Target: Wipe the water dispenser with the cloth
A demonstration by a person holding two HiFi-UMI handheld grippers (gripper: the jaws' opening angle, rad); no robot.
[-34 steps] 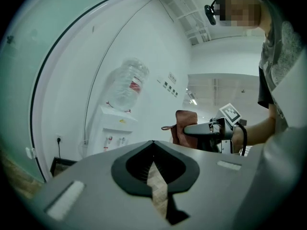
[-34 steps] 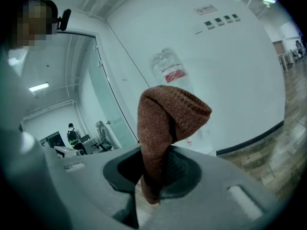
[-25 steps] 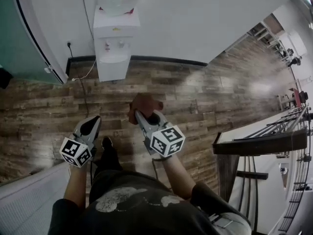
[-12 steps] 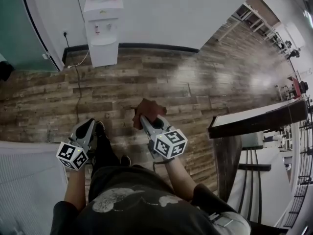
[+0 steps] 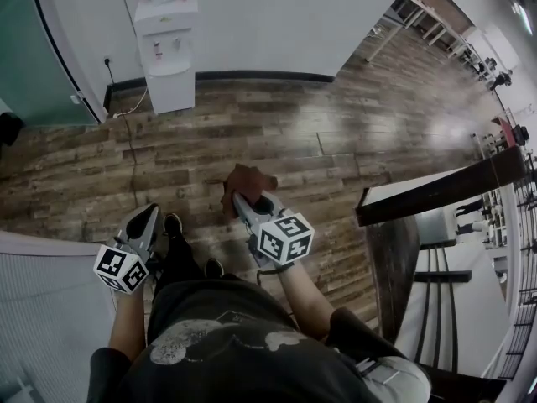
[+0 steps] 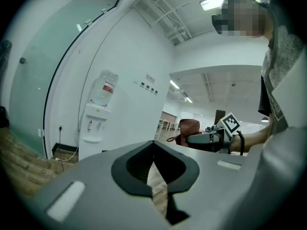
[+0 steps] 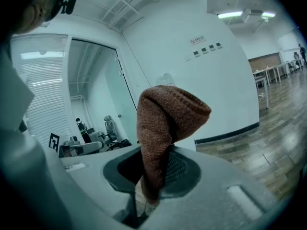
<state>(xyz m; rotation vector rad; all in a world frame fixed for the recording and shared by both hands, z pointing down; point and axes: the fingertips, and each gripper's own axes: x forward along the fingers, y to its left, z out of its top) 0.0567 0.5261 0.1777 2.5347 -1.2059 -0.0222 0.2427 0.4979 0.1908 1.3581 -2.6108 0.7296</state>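
The white water dispenser (image 5: 168,57) stands against the wall at the far upper left, with its bottle cut off by the frame edge. It also shows small in the left gripper view as the water dispenser (image 6: 93,123), several steps away. My right gripper (image 5: 239,198) is shut on a brown knitted cloth (image 5: 245,183), held over the wooden floor in front of the person. In the right gripper view the cloth (image 7: 163,123) stands up out of the right gripper (image 7: 153,176). My left gripper (image 5: 144,217) hangs at the left, shut and empty, its jaws meeting in the left gripper (image 6: 153,158).
A dark-edged table (image 5: 419,200) juts in at the right. A power cable (image 5: 130,154) runs over the floor from the wall socket beside the dispenser. A glass partition (image 5: 42,49) is at the far left and a ribbed white panel (image 5: 42,309) at the lower left.
The dispenser has shrunk and slid toward the upper left, so the view has drawn back from it. The right gripper keeps the cloth; the left stays shut.
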